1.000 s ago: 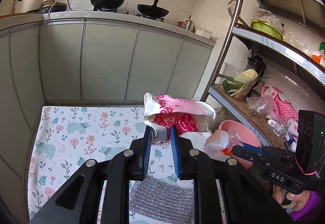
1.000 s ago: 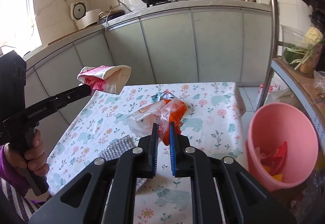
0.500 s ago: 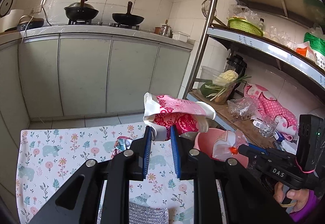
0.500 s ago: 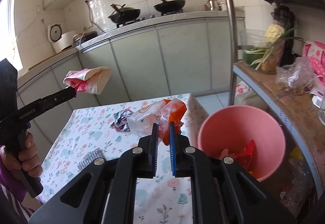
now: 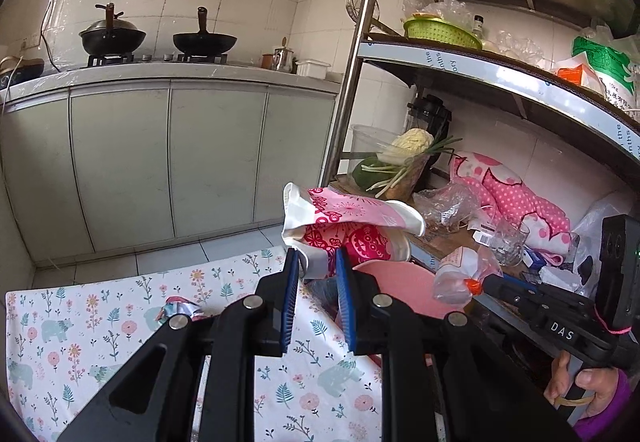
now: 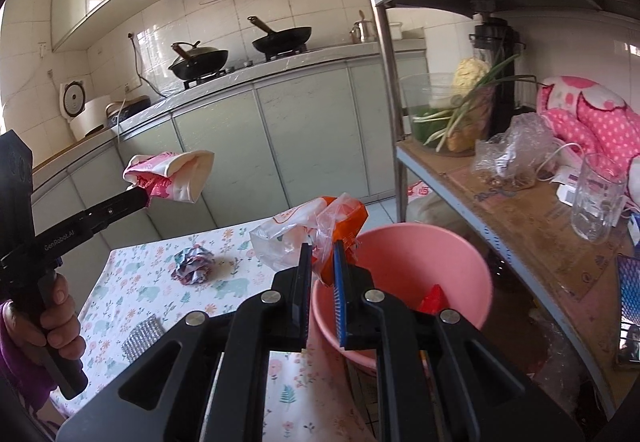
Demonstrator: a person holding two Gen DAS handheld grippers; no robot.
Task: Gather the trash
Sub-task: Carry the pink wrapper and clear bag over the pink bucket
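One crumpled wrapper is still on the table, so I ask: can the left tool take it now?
Probably not yet. The left tool is shut on a crushed paper cup, so its jaws are occupied. The crumpled wrapper lies uncovered on the table; the cup should go into the pink bin first.

The right gripper [image 6: 322, 254] has its fingers [image 6: 303, 266] clamped on a crumpled clear and orange plastic bag [image 6: 308, 228]. Just beyond and right of the fingers stands a pink bucket [image 6: 420, 242]. Left of them, a crumpled wrapper [image 6: 193, 266] lies on the floral bench [image 6: 132, 282].
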